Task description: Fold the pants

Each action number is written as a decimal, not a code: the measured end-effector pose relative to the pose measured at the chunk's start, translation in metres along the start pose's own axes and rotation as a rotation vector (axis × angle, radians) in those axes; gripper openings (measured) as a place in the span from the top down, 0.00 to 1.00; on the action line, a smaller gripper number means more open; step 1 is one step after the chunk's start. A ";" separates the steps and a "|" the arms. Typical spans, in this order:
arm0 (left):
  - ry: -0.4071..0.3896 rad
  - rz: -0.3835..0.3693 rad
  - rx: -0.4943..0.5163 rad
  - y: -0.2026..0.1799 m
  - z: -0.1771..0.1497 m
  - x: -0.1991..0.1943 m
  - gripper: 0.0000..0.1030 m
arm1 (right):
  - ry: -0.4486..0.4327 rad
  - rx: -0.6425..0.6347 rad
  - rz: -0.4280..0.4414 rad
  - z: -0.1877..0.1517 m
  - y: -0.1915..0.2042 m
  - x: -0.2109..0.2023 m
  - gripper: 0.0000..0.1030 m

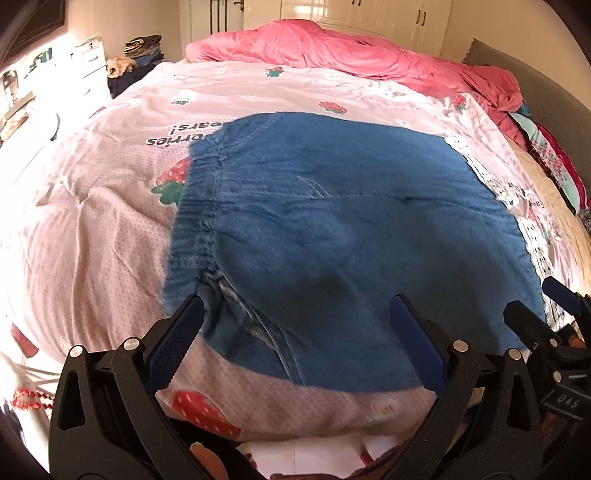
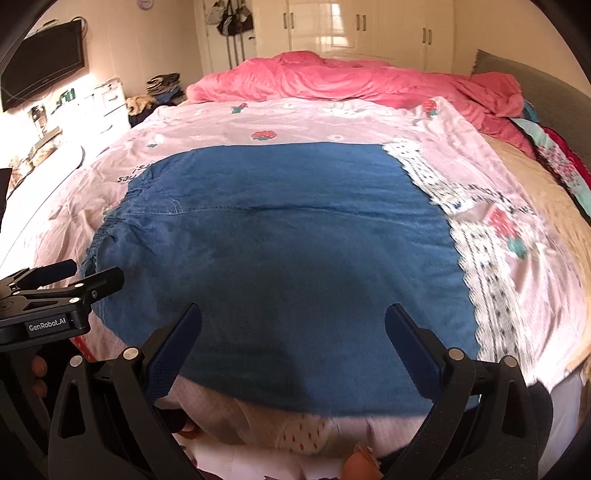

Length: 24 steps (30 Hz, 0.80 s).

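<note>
Blue denim pants (image 1: 332, 236) lie flat on the pink strawberry bedspread (image 1: 110, 206), waistband to the left, folded into a wide rectangle. They also show in the right wrist view (image 2: 280, 266). My left gripper (image 1: 295, 314) is open and empty, hovering over the near left part of the pants by the waistband. My right gripper (image 2: 293, 321) is open and empty over the near edge of the pants. The right gripper shows at the right edge of the left wrist view (image 1: 543, 302); the left gripper shows at the left of the right wrist view (image 2: 85, 273).
A crumpled pink duvet (image 2: 351, 85) lies across the far side of the bed. A grey headboard (image 2: 546, 92) is at the right. A pile of clothes (image 2: 162, 88), white drawers (image 2: 110, 103) and a wall TV (image 2: 44, 62) are at the far left. Wardrobes (image 2: 369, 26) line the back wall.
</note>
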State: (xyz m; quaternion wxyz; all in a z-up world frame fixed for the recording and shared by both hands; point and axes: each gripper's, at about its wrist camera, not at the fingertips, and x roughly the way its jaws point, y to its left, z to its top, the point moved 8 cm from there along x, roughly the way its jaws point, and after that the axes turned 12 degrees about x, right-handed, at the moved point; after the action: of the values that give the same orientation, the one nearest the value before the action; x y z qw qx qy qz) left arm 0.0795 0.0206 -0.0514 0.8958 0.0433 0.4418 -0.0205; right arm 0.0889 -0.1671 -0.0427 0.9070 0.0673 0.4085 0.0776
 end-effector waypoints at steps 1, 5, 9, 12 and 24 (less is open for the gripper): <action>0.001 0.001 -0.005 0.003 0.002 0.001 0.09 | 0.002 -0.005 0.004 0.004 0.002 0.003 0.04; 0.006 0.009 -0.026 0.021 0.012 0.010 0.09 | 0.021 -0.045 0.027 0.022 0.013 0.018 0.04; 0.016 0.013 -0.052 0.038 0.019 0.018 0.09 | 0.031 -0.078 0.040 0.041 0.024 0.037 0.04; 0.024 0.021 -0.071 0.051 0.025 0.025 0.09 | 0.037 -0.102 0.051 0.055 0.034 0.050 0.04; 0.020 0.090 -0.076 0.110 0.072 0.055 0.09 | 0.076 -0.229 0.074 0.111 0.073 0.106 0.04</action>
State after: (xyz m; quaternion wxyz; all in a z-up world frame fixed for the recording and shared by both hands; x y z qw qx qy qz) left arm 0.1781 0.1229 -0.0451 0.8925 0.0291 0.4486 0.0371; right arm 0.2356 -0.0814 -0.0340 0.8892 -0.0244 0.4281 0.1597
